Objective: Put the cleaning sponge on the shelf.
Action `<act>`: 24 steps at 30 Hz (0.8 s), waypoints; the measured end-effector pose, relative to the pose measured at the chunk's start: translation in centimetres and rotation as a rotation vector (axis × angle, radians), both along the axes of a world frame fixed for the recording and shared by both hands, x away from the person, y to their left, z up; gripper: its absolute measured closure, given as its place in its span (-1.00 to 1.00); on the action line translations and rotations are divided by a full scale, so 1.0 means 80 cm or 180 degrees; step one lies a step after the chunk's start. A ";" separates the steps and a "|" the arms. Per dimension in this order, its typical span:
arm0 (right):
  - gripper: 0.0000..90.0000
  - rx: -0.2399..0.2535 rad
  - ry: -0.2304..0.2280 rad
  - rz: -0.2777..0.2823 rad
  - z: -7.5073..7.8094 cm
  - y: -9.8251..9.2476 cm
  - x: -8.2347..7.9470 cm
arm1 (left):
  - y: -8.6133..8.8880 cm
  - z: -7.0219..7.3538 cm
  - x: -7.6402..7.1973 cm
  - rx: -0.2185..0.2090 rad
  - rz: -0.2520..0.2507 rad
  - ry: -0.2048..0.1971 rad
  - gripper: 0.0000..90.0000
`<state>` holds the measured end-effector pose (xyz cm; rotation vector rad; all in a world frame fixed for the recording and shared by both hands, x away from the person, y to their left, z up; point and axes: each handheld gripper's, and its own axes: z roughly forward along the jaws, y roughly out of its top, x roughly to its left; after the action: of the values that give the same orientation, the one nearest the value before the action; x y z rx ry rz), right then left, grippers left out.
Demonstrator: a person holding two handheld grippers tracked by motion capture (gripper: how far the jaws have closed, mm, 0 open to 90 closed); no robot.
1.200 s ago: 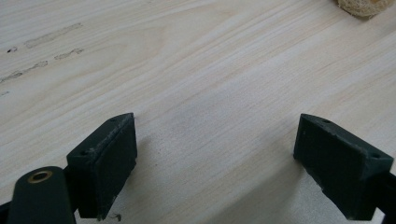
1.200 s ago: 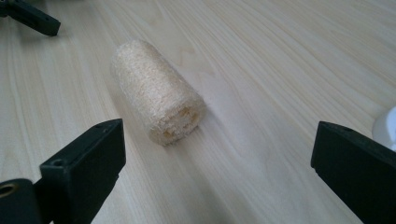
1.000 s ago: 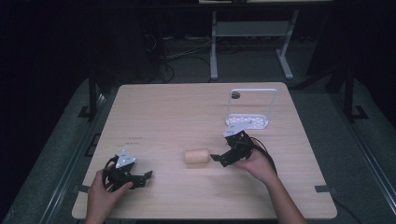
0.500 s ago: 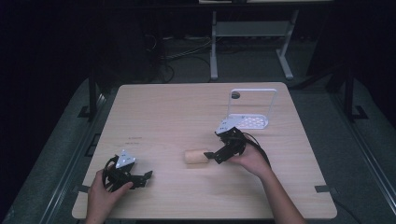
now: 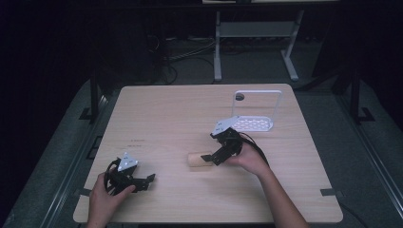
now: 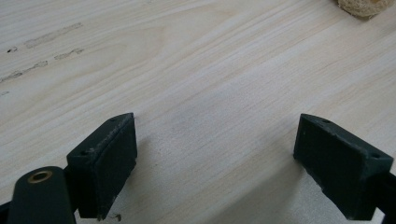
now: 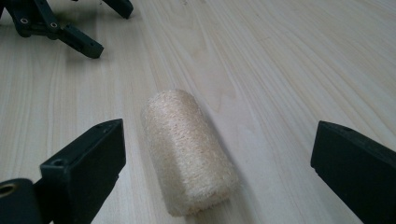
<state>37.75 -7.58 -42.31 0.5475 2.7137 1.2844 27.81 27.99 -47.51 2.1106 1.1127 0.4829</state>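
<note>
A tan, rough-textured loofah roll point(image 5: 196, 160) lies on its side near the middle of the wooden table point(image 5: 171, 114). My right gripper point(image 5: 212, 158) is open at the roll's right end. In the right gripper view the roll point(image 7: 187, 149) lies between the two spread jaws of that gripper point(image 7: 219, 140), nearer the left one and touching neither. My left gripper point(image 5: 148, 181) rests low on the table at the front left, held by a hand. It is open point(image 6: 215, 140) over bare wood, with the roll's edge point(image 6: 358, 6) far ahead.
A white wire rack with a perforated base point(image 5: 255, 113) stands at the table's back right, just behind my right hand. Faint dark marks point(image 5: 138, 142) sit on the wood left of centre. The other gripper point(image 7: 56, 23) shows far off in the right gripper view.
My right gripper has moved left and slightly forward to the roll's end, so its jaws now flank it. The left gripper and the roll have stayed put.
</note>
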 end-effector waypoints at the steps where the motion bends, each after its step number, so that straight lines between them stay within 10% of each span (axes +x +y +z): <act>1: -0.93 0.0013 -0.0006 0.0029 -0.001 0.001 0.001 | 0.000 0.000 0.000 0.0000 0.0000 0.0000 -0.72; 24: -0.70 -0.0045 0.0140 0.0621 -0.021 0.030 0.015 | 0.000 0.000 0.000 -0.0001 0.0000 0.0000 -0.72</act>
<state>38.95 -5.16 -43.98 0.3195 2.8706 1.3082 27.81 27.99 -47.51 2.1103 1.1125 0.4826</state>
